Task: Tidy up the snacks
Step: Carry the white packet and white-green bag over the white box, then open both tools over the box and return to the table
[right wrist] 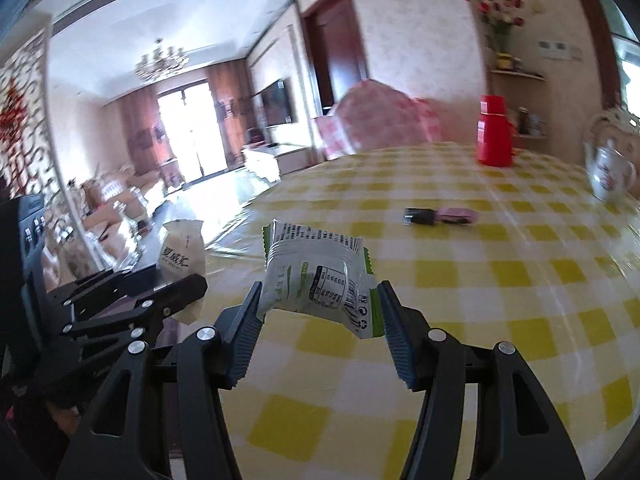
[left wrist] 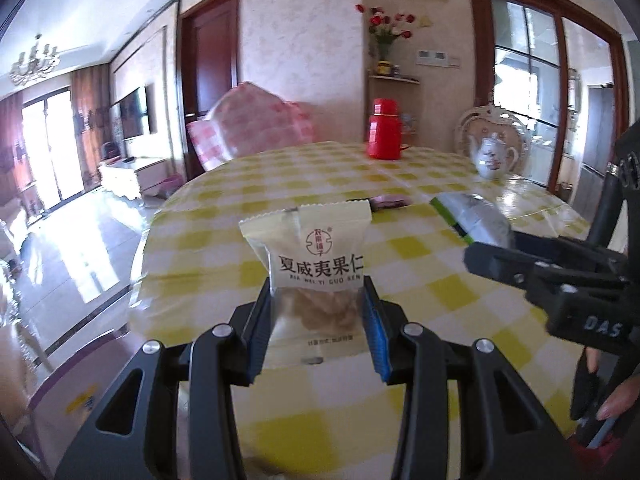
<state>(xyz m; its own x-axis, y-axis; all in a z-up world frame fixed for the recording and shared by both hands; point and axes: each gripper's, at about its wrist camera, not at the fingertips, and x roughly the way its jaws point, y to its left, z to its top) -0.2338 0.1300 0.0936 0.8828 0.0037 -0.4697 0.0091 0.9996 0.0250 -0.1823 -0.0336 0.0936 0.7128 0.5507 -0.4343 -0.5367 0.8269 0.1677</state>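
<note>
Cream nut packet [left wrist: 316, 264] clamped upright in my left gripper [left wrist: 318, 312], blue pads pressing both sides, held up off the yellow-check table [left wrist: 224, 240]. My right gripper [right wrist: 320, 312] is closed on a green-and-white snack packet [right wrist: 316, 276], tilted, printed label facing the camera, also held above the table. The two grippers sit side by side; each shows in the other's view with its packet. One dark-and-pink wrapped snack [right wrist: 440, 215] lies flat on the cloth further out, well apart from both. Red flask [left wrist: 384, 130] and white teapot [left wrist: 493, 156] stand near the far edge. My fingertip [left wrist: 612, 400] shows on the right handle.
</note>
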